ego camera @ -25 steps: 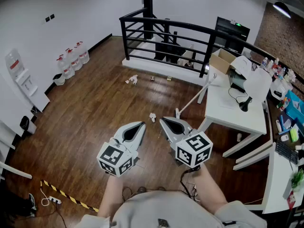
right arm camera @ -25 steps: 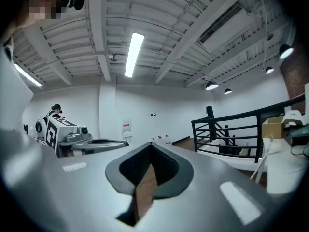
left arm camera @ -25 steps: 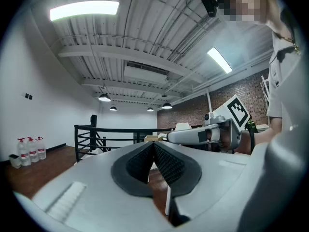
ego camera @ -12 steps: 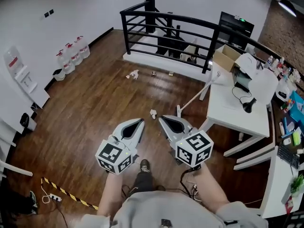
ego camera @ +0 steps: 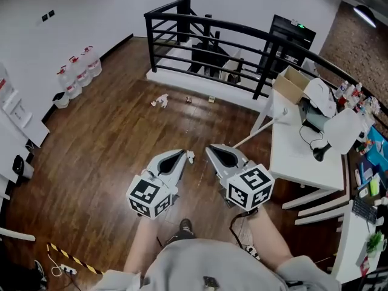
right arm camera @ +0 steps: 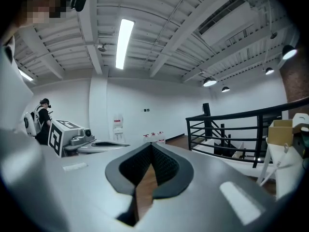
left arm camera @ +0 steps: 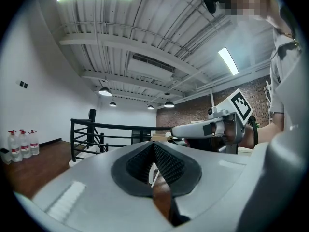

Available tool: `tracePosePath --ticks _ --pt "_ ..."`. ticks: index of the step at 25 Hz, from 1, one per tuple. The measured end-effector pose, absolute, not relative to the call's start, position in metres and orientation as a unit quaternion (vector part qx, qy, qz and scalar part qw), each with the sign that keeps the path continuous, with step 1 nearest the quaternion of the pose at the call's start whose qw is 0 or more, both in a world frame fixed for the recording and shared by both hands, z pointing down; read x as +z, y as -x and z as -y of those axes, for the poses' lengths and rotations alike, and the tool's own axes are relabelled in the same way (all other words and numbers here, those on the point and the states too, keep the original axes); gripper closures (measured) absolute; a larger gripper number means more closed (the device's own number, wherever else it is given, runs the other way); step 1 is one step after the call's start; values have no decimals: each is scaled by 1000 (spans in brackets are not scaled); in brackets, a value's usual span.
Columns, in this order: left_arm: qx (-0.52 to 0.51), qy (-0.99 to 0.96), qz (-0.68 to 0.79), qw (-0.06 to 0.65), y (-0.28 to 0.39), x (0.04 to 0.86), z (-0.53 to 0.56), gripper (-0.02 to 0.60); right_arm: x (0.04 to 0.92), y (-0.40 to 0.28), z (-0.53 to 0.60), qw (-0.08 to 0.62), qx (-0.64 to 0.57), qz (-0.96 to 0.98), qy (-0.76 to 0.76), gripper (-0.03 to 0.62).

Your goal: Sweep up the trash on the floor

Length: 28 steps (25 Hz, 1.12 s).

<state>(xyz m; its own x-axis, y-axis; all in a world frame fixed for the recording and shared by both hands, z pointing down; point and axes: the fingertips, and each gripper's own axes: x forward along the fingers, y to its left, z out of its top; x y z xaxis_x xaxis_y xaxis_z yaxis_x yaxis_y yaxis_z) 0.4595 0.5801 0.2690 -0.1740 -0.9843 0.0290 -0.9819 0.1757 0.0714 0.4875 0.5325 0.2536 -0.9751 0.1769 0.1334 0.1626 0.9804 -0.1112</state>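
Observation:
In the head view my left gripper point(ego camera: 180, 153) and right gripper point(ego camera: 212, 148) are held side by side over the dark wood floor, both shut and empty. A small white paper scrap point(ego camera: 190, 156) lies on the floor just beside the left gripper's tip. Further off, a crumpled white paper point(ego camera: 160, 101) and two small bits point(ego camera: 188, 99) point(ego camera: 211, 99) lie near the railing's base. A white pole point(ego camera: 251, 132) leans from the floor up to the table corner. The left gripper view shows closed pads point(left arm camera: 164, 164) and the right gripper point(left arm camera: 212, 128) alongside; the right gripper view shows closed pads point(right arm camera: 163, 166).
A black railing point(ego camera: 206, 26) fences the far side. A white table point(ego camera: 303, 156) with a cardboard box point(ego camera: 291, 83) stands at the right. Water bottles point(ego camera: 76, 71) line the left wall. Yellow-black tape point(ego camera: 73, 247) lies at the lower left. My shoe point(ego camera: 186, 226) shows below.
The person has walked forward with both grippers, still shut. The white scrap, earlier ahead of the grippers, now lies right beside the left gripper's tip.

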Motion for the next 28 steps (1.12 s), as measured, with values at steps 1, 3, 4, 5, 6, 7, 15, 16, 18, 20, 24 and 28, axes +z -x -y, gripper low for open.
tracePosePath --ticks 1,3,4,5,6,7,15,16,18,20,24,28 --pt "-20 -644 764 40 -444 274 -574 578 254 -475 -528 76 46 993 81 594" --pt "-23 -650 758 51 -418 285 -560 578 256 -453 -515 82 41 994 66 594" --pt "-23 -655 753 55 -407 288 -551 578 257 -444 -506 83 40 994 58 594" --pt "-24 -660 749 57 -397 291 -542 578 259 -436 -496 85 41 994 49 594" --pt "-24 -666 744 58 -389 293 -532 578 260 -429 -486 87 42 994 41 594" --pt "-25 -671 738 60 -382 295 -523 578 263 -423 -477 91 44 994 33 594" --pt "-25 -699 710 79 -346 316 -445 578 292 -376 -393 112 57 992 -15 594" --pt "-24 -700 709 80 -340 318 -433 578 295 -371 -381 113 59 992 -18 594" --pt "-21 -702 708 79 -329 321 -410 578 299 -359 -357 109 59 992 -24 594" --pt "-16 -703 707 75 -320 321 -383 578 298 -350 -328 102 54 993 -32 594" --pt "-6 -712 698 68 -312 319 -326 578 288 -345 -257 80 51 993 -64 594" --pt "0 -723 688 63 -310 317 -263 578 289 -354 -183 78 47 990 -105 594"
